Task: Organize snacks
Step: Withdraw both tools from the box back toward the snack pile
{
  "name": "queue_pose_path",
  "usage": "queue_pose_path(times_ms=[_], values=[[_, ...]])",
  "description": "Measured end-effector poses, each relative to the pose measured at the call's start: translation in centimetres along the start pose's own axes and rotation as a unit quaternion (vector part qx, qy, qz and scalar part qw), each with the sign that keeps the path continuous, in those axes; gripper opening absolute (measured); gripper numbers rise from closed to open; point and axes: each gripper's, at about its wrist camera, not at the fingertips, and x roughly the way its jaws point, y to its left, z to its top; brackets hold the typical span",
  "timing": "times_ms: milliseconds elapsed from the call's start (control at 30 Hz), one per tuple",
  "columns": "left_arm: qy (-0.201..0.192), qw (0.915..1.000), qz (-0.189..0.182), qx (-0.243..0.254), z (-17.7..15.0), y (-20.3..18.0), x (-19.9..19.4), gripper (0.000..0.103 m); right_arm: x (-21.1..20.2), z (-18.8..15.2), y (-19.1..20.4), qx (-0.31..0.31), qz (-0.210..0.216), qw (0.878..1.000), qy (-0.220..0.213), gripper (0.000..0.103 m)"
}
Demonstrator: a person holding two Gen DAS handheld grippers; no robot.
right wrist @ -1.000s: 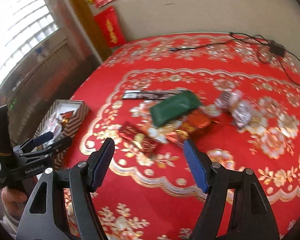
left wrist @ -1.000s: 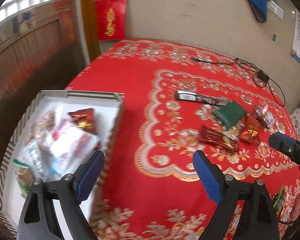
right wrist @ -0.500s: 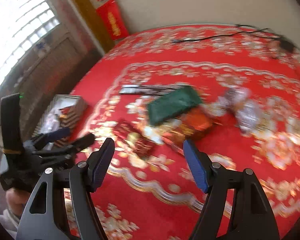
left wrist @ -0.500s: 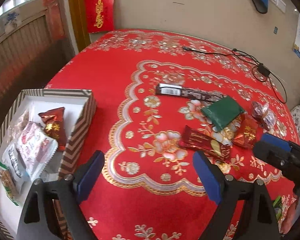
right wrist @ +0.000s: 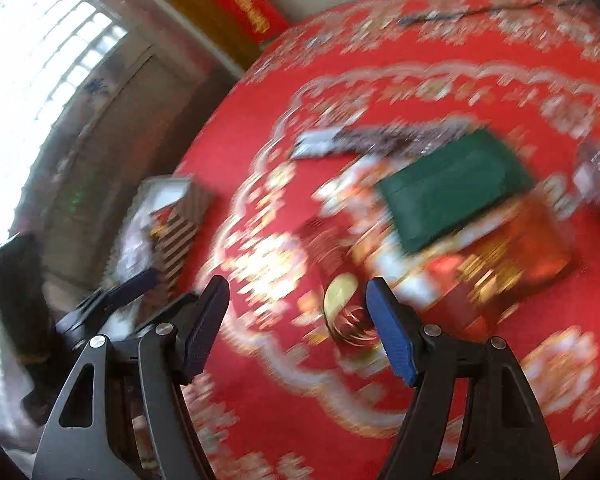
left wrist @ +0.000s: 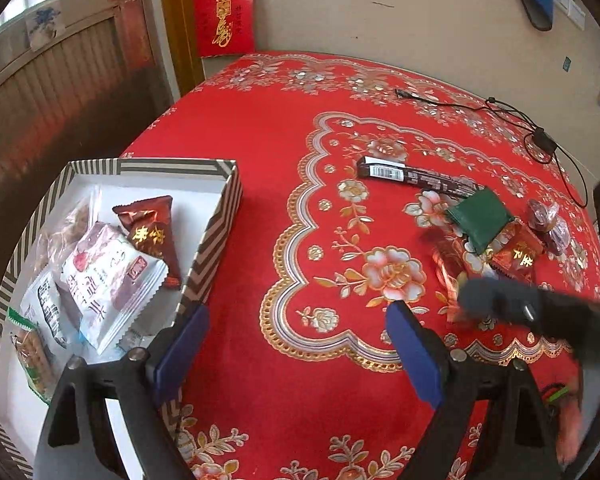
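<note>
The left gripper (left wrist: 292, 344) gapes wide, holding nothing; the right gripper (right wrist: 296, 320) is open over a blurry red foil snack packet (right wrist: 332, 252); the striped cardboard box (left wrist: 216, 232) is cut off.

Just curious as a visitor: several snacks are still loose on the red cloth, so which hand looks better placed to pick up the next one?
Probably the right. The right gripper hovers with open jaws by the dark red packet; the left gripper sits beside the striped box.
</note>
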Motion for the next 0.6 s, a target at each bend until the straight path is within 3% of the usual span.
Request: queue_pose_path(times_ms=[33,100,267,433,600], values=[[0.001,1.0000,0.000,-0.002,0.0,0.1,0.0,0.091,0.0,-0.5,0.3,0.009,0.032,0.999,0.007,0.072],[0.002,1.0000,-0.002,-0.005,-0.1,0.0,0.0,0.091,-1.2,-0.9,0.5,0.012,0.048,0.999,-0.008,0.072],[0.000,0.9998,-0.017,-0.004,0.7,-1.1,0.1,0.091,-5.8,-1.1,-0.5,0.014,-0.019,0.998,-0.066,0.072],[0.001,0.9977,-0.050,0.047,1.4,-4.9,0.9,0.091,-9.6,-1.4,-3.9,0.043,-0.091,0.989,-0.106,0.072],[0.022,0.9927,-0.064,0.100,1.5,-8.0,2.8,0.091,-9.8,-1.3,-6.0,0.075,-0.111,0.986,-0.102,0.072]])
